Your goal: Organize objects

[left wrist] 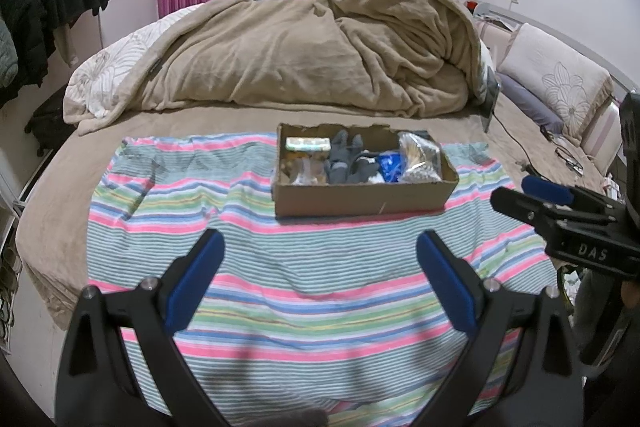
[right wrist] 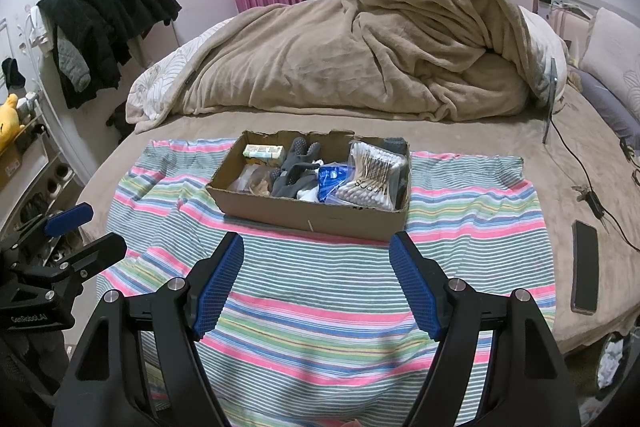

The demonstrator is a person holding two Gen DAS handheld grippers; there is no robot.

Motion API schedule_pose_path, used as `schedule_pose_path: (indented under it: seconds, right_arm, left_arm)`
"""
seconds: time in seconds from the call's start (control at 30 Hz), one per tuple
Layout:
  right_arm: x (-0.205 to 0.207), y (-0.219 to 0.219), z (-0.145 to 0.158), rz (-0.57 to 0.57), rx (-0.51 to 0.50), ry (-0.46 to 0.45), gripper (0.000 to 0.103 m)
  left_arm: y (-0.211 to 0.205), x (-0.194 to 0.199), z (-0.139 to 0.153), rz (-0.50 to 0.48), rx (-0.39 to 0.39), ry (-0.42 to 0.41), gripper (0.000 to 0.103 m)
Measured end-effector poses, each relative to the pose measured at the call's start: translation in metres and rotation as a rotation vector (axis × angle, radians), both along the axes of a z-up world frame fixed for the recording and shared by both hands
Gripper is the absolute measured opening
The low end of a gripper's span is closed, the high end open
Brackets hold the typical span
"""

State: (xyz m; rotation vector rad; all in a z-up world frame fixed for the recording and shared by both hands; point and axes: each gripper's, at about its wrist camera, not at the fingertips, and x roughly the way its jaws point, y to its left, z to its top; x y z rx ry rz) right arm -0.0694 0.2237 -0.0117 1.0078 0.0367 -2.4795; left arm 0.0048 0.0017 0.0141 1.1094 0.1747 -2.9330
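Both tongs [left wrist: 320,255] [right wrist: 318,255] gape empty over striped cloth [right wrist: 320,307], short of the box [right wrist: 312,219].

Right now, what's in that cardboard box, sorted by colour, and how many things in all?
Grey: 1 pair of gloves
Blue: 1 packet
Clear: 1 bag of cotton swabs
Pale green: 1 small carton
Tan: 1 unclear item
Total: 5

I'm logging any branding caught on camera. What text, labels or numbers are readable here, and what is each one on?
"DAS": white letters on the black body of the right gripper, seen from the left wrist view.
"GenRobot.AI": small white print on the body of the left gripper, seen from the right wrist view; somewhat blurred.
Print on the small carton in the cardboard box: too small to read.
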Motion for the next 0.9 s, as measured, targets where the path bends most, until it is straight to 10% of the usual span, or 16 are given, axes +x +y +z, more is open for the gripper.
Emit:
schedule_pose_path:
  seconds: [0.9]
  right_arm:
    - [-0.008, -0.006, -0.01, 0.004, 0.016, -0.018, 0.078]
  left_arm:
    - [-0.007, -0.009, -0.013, -0.002, 0.02, -0.018, 0.098]
